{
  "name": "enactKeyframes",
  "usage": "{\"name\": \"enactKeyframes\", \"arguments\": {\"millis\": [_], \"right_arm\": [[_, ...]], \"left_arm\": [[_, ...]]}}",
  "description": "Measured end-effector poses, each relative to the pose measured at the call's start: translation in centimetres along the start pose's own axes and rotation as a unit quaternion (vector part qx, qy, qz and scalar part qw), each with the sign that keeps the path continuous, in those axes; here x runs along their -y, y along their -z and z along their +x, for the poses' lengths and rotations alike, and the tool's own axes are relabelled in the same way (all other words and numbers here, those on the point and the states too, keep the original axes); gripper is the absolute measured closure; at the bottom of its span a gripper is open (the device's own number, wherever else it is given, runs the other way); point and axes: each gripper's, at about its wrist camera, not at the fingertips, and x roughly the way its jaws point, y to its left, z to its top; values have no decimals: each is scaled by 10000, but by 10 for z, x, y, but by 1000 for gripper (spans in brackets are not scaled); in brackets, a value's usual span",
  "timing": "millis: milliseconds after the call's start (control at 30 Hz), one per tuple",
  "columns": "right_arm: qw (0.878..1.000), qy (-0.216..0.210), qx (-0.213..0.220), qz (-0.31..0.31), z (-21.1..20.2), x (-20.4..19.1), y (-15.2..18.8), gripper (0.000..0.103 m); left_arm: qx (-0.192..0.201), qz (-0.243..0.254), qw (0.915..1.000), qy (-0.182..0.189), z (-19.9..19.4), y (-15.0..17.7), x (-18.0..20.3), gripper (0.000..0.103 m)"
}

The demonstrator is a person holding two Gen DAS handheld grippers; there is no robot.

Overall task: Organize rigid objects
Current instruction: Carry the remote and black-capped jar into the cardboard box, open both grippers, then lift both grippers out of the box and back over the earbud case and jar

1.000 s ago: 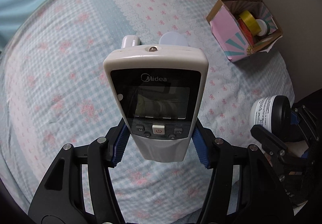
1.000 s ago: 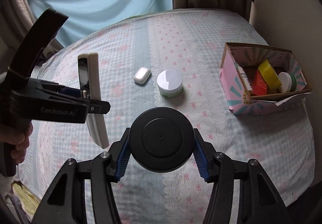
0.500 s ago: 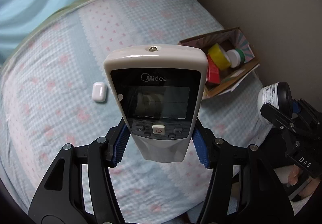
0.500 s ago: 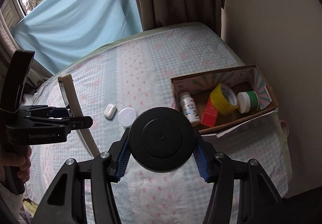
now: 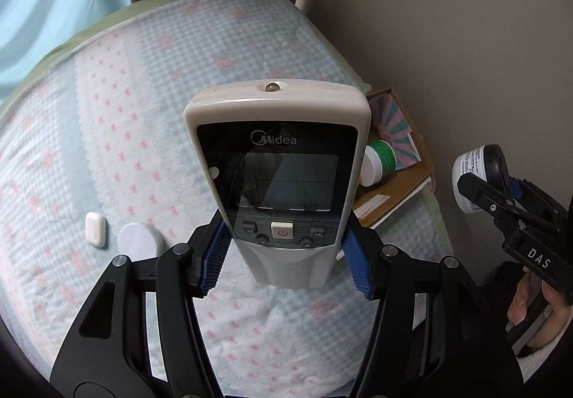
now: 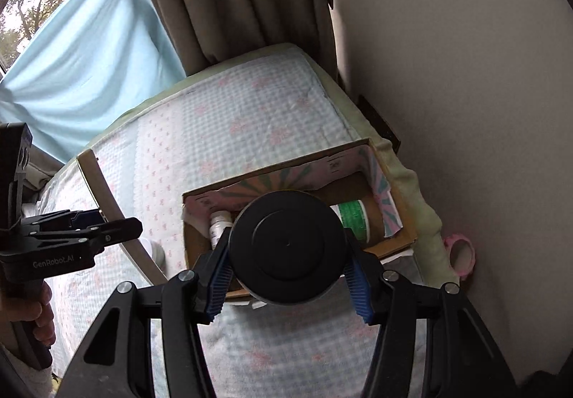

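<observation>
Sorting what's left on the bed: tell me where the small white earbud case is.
In the left wrist view the earbud case lies on the bedspread at lower left, just left of the white-lidded jar.

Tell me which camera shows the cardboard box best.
The right wrist view: the cardboard box shows its open top and most of its rim, though the held jar covers part. In the left wrist view the remote control hides all but one corner.

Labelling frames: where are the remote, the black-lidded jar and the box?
remote [image 5: 283, 183], left wrist view, on its screen
jar [image 6: 286, 244], right wrist view, on its black lid
box [image 6: 408, 229], right wrist view, on its right cardboard rim
</observation>
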Motion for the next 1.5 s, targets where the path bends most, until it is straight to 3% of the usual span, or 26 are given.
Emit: {"name": "enactKeyframes", "arguments": {"millis": [400,600,933,967,1000,1033,1067,1100,1133,1333,1500], "right_arm": [[9975,-21,-250,655,87,65,-34,51],[9981,-7,-338,516,129,68,-44,51],[9968,-27,-606,520,171,66,-46,51],[9967,-11,-648,493,175,65,-46,50],[9960,36,-722,531,178,65,-46,50],[9953,61,-773,578,182,66,-47,47],[9950,28,-749,656,181,67,-46,33],[9950,-40,-682,724,178,69,-46,4],[9952,-88,-610,756,174,70,-45,0],[9970,13,-132,763,148,76,-40,0],[9960,-6,-72,889,135,80,-32,0]], "left_arm": [[-484,339,9980,-246,98,-32,25,48],[-612,683,9949,-420,138,-48,27,48],[-802,1254,9851,-858,162,-44,37,48],[-828,1334,9833,-919,163,-43,40,44],[-849,1400,9818,-959,163,-42,43,27],[-853,1474,9807,-962,163,-40,46,13],[-812,1543,9801,-946,160,-38,49,0],[-748,1620,9794,-945,155,-36,52,0],[-701,1686,9784,-972,150,-33,54,0],[-782,1646,9776,-1050,134,-15,48,0],[-853,1462,9801,-1039,121,1,43,0]]}}
